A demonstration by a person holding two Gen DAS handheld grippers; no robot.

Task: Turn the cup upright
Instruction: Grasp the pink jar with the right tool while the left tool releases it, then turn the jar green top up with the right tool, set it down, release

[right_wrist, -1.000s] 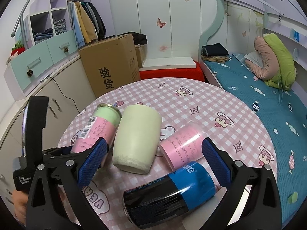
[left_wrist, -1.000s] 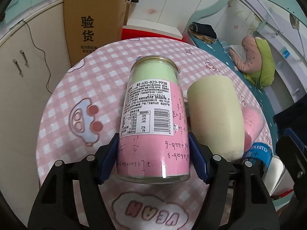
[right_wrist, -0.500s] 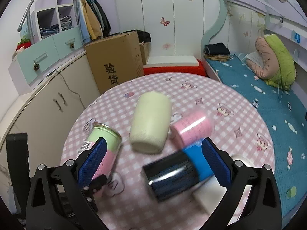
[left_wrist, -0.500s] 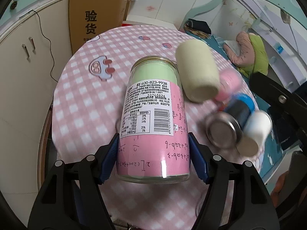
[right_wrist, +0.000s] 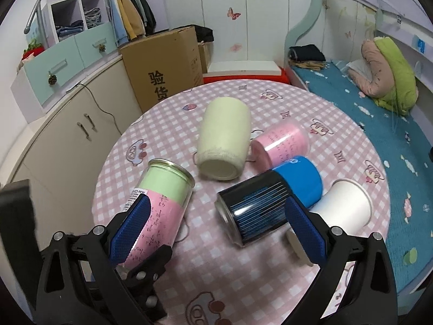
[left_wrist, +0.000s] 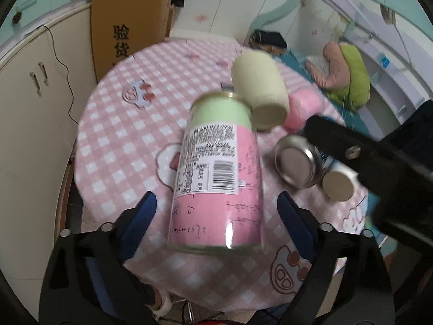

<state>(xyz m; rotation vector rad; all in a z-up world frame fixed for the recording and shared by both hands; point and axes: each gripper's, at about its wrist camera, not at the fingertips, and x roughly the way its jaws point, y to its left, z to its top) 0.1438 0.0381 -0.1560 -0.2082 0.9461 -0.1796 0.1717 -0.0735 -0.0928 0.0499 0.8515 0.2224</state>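
Note:
A pink and green labelled cup [left_wrist: 216, 173] with a gold rim is between the blue pads of my left gripper [left_wrist: 216, 216]. The jaws stand wide apart with gaps on both sides of the cup, so the gripper is open. In the right wrist view the same cup [right_wrist: 159, 205] tilts over the left part of the pink checked table [right_wrist: 270, 100], and I cannot tell whether it rests on the table. My right gripper [right_wrist: 213, 230] is open and empty, above the table's near side, over the black and blue cup [right_wrist: 270, 203].
Lying on the table are a cream cup [right_wrist: 223, 146], a pink cup [right_wrist: 281, 146], the black and blue cup and a white paper cup [right_wrist: 346, 208]. A cardboard box [right_wrist: 165, 67] and cabinets [right_wrist: 67, 124] stand to the left, a bed [right_wrist: 379, 113] to the right.
My left gripper has opened and let go of the pink and green cup, which now tilts between the pads. Both grippers have drawn back and up from the table.

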